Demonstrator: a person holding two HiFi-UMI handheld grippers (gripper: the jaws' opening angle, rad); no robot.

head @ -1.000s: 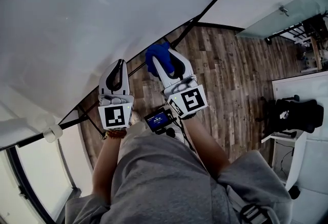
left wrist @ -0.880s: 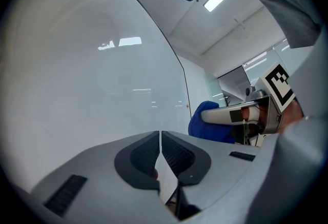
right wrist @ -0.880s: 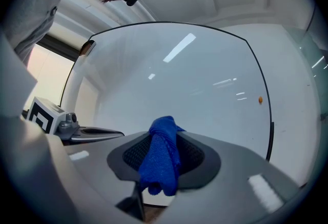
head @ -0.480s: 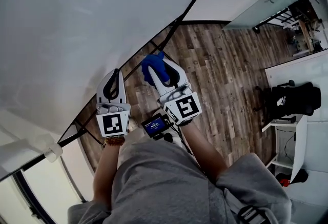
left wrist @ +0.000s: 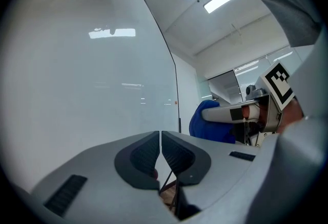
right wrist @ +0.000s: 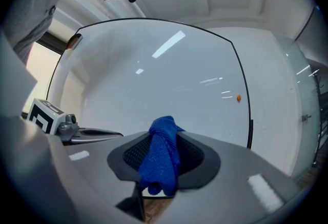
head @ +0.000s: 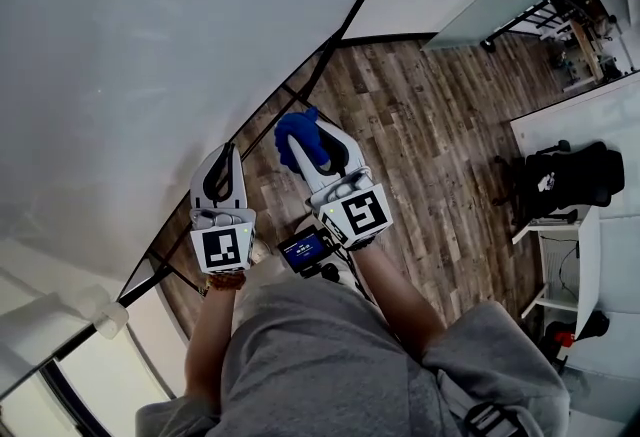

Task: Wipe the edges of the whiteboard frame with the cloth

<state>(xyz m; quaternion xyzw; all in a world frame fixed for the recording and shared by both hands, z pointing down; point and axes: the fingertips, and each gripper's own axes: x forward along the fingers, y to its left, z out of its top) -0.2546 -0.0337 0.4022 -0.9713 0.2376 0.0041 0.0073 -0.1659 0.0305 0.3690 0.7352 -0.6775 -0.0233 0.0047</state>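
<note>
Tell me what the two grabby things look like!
Both the left gripper and right gripper are light grey with curved jaws lined in black ribbed pads. Each carries a white cube printed with black square markers. The person wears grey clothing.

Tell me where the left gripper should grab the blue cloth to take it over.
Grip the bunched end of the blue cloth that sticks out past the tips of the right gripper, coming in from the left. The rest is pinched between those jaws. The left gripper is shut, so probably open it first.
</note>
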